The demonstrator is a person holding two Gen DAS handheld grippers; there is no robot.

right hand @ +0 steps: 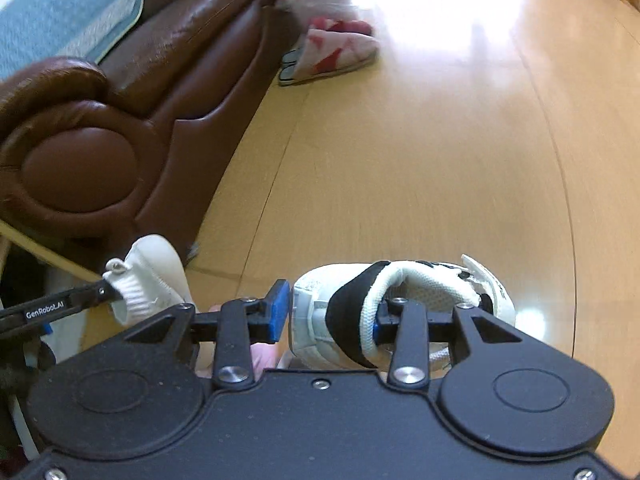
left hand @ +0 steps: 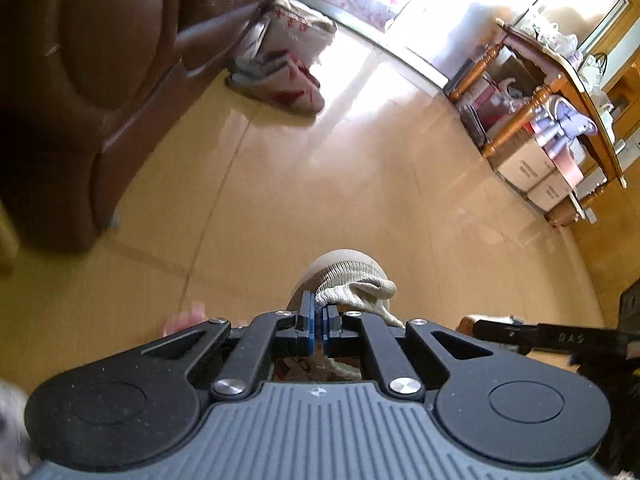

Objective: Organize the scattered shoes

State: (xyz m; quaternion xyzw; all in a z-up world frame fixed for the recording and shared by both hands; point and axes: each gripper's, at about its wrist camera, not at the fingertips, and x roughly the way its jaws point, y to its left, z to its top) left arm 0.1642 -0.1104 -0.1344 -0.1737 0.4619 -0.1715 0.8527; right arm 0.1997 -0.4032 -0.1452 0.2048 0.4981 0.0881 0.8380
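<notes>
While heel collar hides right fingertip (right hand: 378,326), sneaker (right hand: 400,312) gripped.

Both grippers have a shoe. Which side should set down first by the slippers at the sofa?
Left, tentatively. The left gripper pinches the knit shoe by its collar, and the slippers and sofa lie on its side. The right gripper holds the white sneaker farther from the sofa.

The left tongs (left hand: 319,328) are being shown as black linkage arms with silver screws, blue pads and a grey ribbed housing. The right tongs (right hand: 328,316) are being seen with the same black arms, round black covers and blue pads (right hand: 280,310); "GenRobot.AI" is being displayed on the other tool's finger.
</notes>
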